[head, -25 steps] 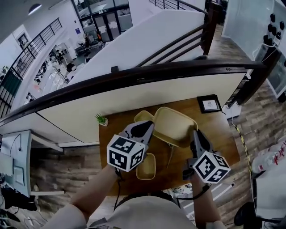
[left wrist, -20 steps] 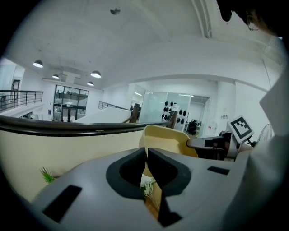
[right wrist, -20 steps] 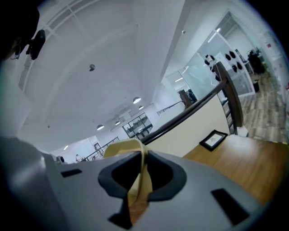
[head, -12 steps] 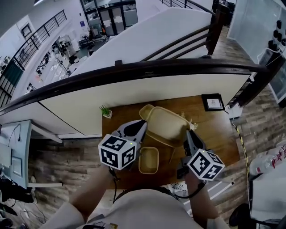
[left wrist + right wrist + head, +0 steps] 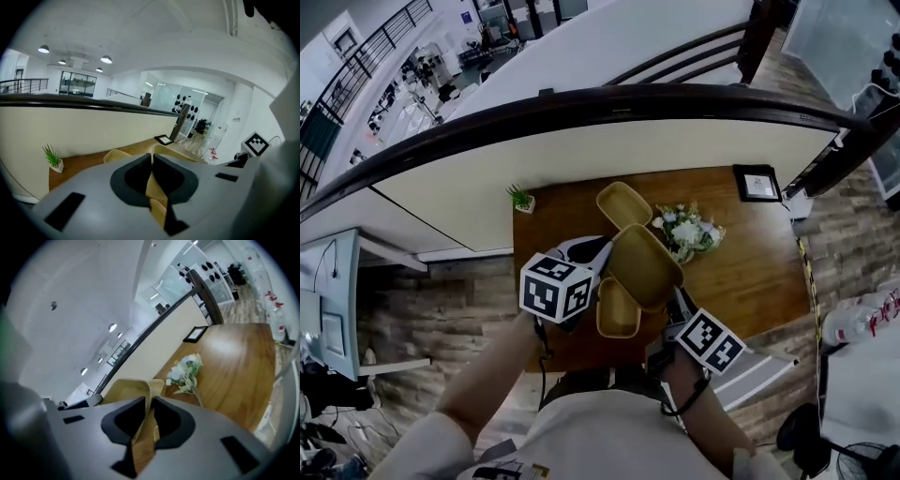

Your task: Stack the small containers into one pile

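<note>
Both rims of the big container (image 5: 645, 267) sat pinched, my left gripper (image 5: 602, 247) and right gripper (image 5: 677, 298) steadying it over the near small container (image 5: 618, 314) for nesting; right jaws had just eased slightly on its rim.

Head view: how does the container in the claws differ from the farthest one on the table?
The held container is bigger than the far container. The held container is gripped by the left claw and right claw; the far container lies untouched on the table. Both yellow.
</note>
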The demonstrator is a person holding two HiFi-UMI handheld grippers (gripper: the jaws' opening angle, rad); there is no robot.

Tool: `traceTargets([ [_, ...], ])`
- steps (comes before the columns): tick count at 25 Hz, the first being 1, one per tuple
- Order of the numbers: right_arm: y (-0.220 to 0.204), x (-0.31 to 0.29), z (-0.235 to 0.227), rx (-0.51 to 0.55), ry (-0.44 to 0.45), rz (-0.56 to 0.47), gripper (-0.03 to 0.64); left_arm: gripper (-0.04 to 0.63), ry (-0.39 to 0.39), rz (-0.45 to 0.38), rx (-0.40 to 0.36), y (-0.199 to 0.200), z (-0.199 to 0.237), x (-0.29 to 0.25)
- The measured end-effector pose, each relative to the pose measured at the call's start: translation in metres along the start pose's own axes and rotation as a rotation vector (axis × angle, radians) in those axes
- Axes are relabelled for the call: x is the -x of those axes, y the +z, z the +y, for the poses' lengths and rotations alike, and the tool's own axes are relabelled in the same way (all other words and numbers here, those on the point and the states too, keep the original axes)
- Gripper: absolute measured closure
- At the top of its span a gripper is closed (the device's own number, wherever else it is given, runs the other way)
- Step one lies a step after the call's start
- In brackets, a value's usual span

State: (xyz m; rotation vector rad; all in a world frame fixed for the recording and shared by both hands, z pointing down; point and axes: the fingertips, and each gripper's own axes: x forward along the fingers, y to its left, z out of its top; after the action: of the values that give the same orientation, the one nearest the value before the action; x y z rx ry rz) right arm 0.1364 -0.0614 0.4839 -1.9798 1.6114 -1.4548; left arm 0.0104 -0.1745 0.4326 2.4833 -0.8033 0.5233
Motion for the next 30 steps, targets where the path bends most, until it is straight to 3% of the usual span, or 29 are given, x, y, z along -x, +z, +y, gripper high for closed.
traceTargets([
  [8, -0.097, -0.021, -0.047, -0.255, -0.190, 0.114, 0.557, 0.575, -0.047, 0.137, 0.005, -0.065, 0.022, -0.033],
  [12, -0.140, -0.031, -0.060, -0.329, -0.280, 0.154, 0.554, 0.575, -0.064, 0.166, 0.028, -0.092, 0.029, -0.051],
  [19, -0.188, -0.037, -0.081, -0.375, -0.407, 0.203, 0.549, 0.575, -0.089, 0.229, 0.058, -0.140, 0.034, -0.076],
  [24, -0.188, -0.034, -0.084, -0.356, -0.410, 0.199, 0.541, 0.575, -0.085, 0.243, 0.064, -0.155, 0.042, -0.081],
  [30, -0.196, -0.036, -0.086, -0.327, -0.413, 0.211, 0.525, 0.575, -0.078, 0.270, 0.013, -0.173, 0.046, -0.091],
])
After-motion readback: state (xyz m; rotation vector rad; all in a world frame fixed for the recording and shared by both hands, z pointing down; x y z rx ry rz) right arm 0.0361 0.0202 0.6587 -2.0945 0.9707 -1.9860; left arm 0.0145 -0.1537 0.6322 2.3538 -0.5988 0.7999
